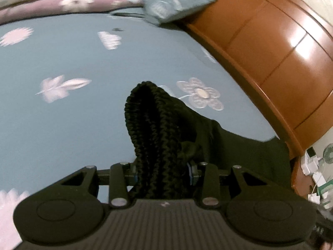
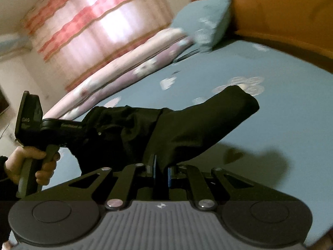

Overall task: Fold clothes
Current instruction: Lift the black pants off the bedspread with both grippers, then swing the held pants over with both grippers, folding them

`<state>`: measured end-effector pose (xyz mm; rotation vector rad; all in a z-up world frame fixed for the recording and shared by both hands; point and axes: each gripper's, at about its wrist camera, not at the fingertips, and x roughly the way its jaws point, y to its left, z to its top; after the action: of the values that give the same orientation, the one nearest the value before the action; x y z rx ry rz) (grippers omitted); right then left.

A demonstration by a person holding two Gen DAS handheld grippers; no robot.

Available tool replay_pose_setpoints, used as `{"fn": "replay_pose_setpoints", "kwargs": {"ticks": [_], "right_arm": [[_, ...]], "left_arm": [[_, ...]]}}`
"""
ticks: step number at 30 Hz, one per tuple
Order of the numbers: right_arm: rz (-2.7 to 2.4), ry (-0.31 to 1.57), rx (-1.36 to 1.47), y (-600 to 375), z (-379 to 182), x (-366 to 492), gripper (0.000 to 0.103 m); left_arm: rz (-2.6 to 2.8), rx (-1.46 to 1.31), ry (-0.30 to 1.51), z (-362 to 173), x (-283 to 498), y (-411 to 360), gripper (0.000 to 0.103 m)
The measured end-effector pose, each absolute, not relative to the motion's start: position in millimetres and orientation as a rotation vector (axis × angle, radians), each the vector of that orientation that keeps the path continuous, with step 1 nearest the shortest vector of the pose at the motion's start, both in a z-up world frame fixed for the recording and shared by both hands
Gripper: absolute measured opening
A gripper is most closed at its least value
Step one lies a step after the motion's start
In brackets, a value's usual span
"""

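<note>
A black garment [image 2: 187,129] is lifted above the blue flowered bed sheet [image 2: 281,125] and stretched between my two grippers. My left gripper [image 1: 162,173] is shut on its ribbed elastic waistband [image 1: 152,125], which bunches up between the fingers. My right gripper [image 2: 161,173] is shut on a smooth edge of the same garment. In the right wrist view the left gripper body [image 2: 52,129] and the hand holding it show at the left, with the cloth running to it. The garment's far end [image 2: 245,98] hangs free over the sheet.
A wooden headboard [image 1: 281,52] curves along the right side of the bed. A blue pillow [image 1: 179,2] and a folded pink and purple quilt [image 1: 62,2] lie at the far side. A striped curtain [image 2: 100,25] hangs behind. Small items sit on a nightstand [image 1: 316,177].
</note>
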<state>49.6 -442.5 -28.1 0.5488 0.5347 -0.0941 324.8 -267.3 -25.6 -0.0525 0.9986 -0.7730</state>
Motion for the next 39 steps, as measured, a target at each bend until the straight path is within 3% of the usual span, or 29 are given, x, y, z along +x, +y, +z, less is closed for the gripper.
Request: {"fn": "replay_pose_setpoints", "kwargs": {"ticks": [15,23,33,35,39], "right_arm": [[-0.351,0.417,0.757,-518.1,-74.6,29.1,0.012],[-0.392,0.383,0.832,-531.1,-97.8,32.7,0.012],[-0.430,0.416,0.933,-545.2,-137.2,23.5,0.015],[-0.428,0.420,0.946,-546.2,-141.0,23.9,0.018],[-0.421,0.425,0.991,-548.2,-146.3,24.1,0.047]], "left_arm": [[-0.909,0.142,0.987,-36.0,348.2,-484.3,0.036],[-0.938,0.242,0.947,-32.9,350.9,-529.5,0.036],[-0.917,0.256,0.995,-71.4,370.5,-542.7,0.040],[-0.911,0.237,1.006,-73.9,374.7,-538.8,0.046],[-0.883,0.168,1.012,-70.2,383.1,-524.4,0.059]]}}
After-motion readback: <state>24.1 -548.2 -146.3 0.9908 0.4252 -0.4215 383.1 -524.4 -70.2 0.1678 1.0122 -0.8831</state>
